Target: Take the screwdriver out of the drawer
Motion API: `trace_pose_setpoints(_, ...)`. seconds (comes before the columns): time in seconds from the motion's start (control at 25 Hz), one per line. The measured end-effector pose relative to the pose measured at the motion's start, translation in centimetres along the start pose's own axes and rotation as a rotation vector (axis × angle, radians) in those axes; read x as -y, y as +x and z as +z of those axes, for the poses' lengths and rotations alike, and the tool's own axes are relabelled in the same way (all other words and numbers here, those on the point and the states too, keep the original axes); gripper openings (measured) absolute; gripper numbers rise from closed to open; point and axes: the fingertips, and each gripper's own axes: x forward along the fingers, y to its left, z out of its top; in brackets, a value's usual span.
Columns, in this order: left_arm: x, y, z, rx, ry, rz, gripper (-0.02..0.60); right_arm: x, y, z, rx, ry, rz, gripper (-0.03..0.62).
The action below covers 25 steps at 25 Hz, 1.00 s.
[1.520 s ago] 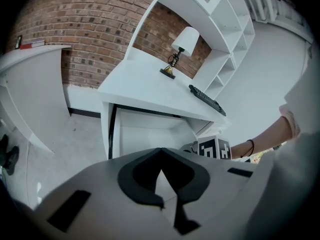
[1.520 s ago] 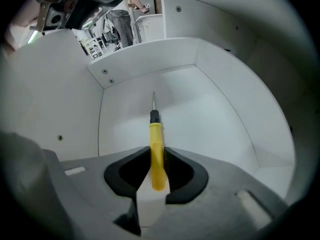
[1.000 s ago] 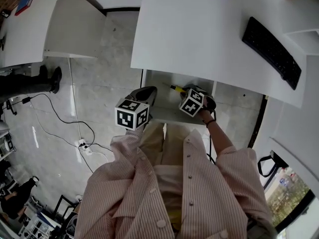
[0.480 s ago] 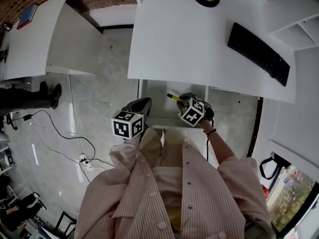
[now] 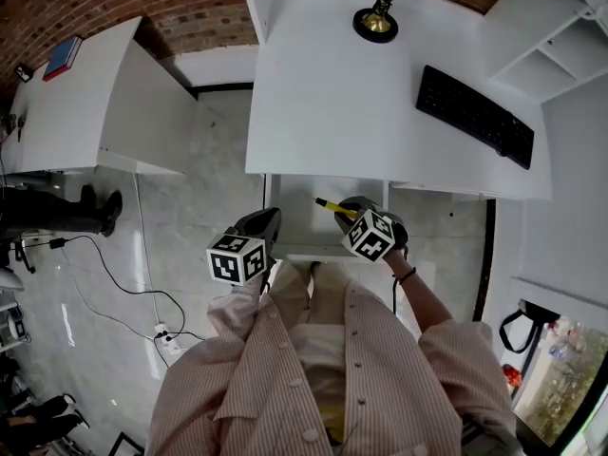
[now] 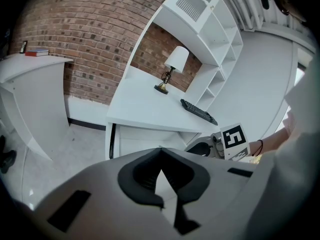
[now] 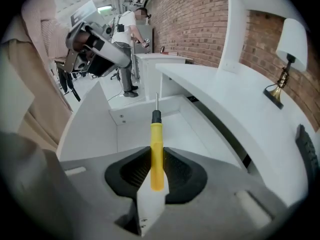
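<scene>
Right tongs [image 7: 157, 158]: clamped on yellow screwdriver [image 7: 156, 134] handle | left tongs [image 6: 161, 152]: closed together, holding nothing

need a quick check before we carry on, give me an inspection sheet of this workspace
surface: white desk, with the drawer pulled out under its front edge
job's things: screwdriver, held by its yellow handle over the open drawer
clutter: lamp and keyboard on the desk
grippers: right gripper shut on the screwdriver; left gripper shut, empty
cables: cable across the floor, left
surroundings: brick wall, shelves, second desk with a book
</scene>
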Motion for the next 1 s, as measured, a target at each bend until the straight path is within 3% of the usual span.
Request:
trace_pose_setpoints(0.52, 0.4, -3.8, 3.9, 0.161, 0.061, 0.015, -0.002, 0.1, -5.9, 5.8, 0.228, 0.070, -0.078, 0.077)
trace_pose_setpoints(1.0, 0.0, -8.2, 8.5, 0.324, 0.111, 0.056, -0.002, 2.9, -11.7, 10.3, 0.490, 0.300, -0.157, 0.078)
